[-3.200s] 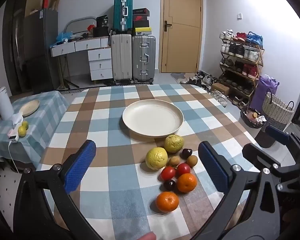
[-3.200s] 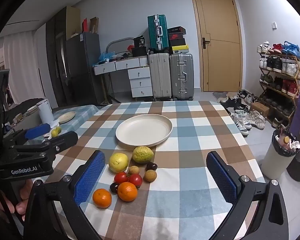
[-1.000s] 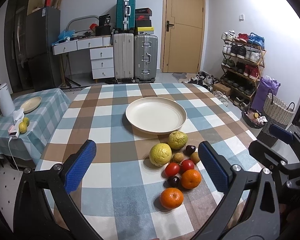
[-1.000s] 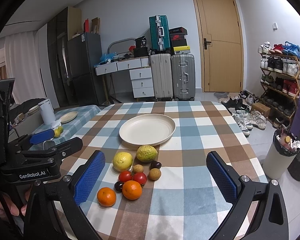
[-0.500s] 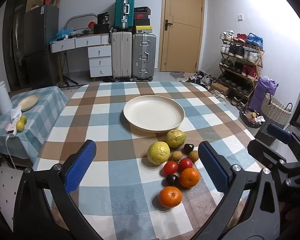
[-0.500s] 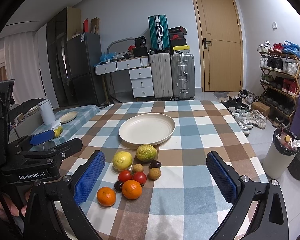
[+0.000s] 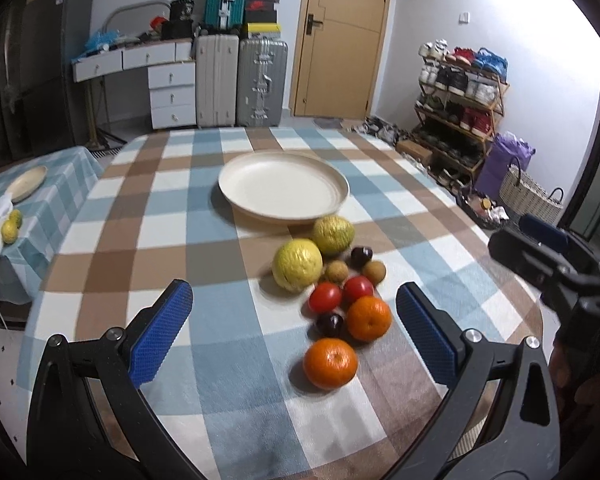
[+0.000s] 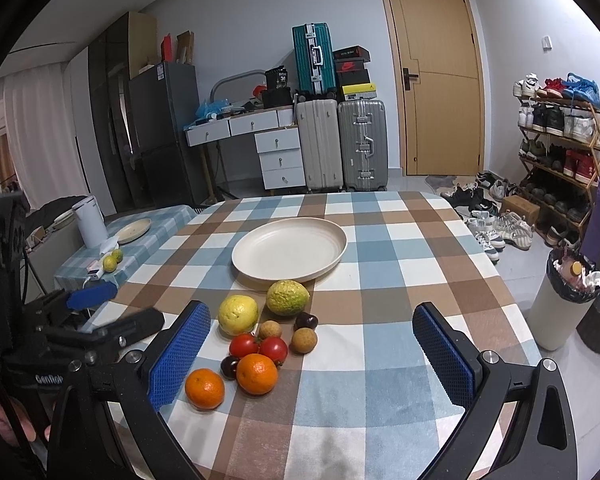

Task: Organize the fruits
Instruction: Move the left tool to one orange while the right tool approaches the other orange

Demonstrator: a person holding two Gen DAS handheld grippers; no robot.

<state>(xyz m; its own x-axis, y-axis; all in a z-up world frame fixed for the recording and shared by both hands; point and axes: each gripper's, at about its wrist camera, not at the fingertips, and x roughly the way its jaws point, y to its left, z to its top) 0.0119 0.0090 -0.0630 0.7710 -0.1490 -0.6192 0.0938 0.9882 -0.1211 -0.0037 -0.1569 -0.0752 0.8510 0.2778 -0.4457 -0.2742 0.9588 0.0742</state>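
Note:
A cluster of fruit lies on the checked tablecloth in front of an empty cream plate (image 7: pixel 283 189) (image 8: pixel 290 249). It holds two yellow-green citrus (image 7: pixel 297 265) (image 8: pixel 287 298), two red tomatoes (image 7: pixel 325 297) (image 8: pixel 244 345), two oranges (image 7: pixel 330 363) (image 8: pixel 257 373), two dark plums (image 7: pixel 330 324) (image 8: pixel 306 321) and two small brown longans (image 7: pixel 374 271) (image 8: pixel 303 340). My left gripper (image 7: pixel 294 330) hovers open over the near fruit, nothing between its fingers. My right gripper (image 8: pixel 310 352) is open too, above the table's near edge, holding nothing.
A low side table (image 8: pixel 156 232) at the left carries a white kettle (image 8: pixel 89 222), a small plate and two lemons. A bin (image 8: pixel 562 306) stands right of the table. Suitcases, drawers, a door and a shoe rack line the far walls.
My left gripper has moved forward and lower, so the fruit now sits closer between its fingers. The right gripper has crept slightly toward the fruit. Both stay open.

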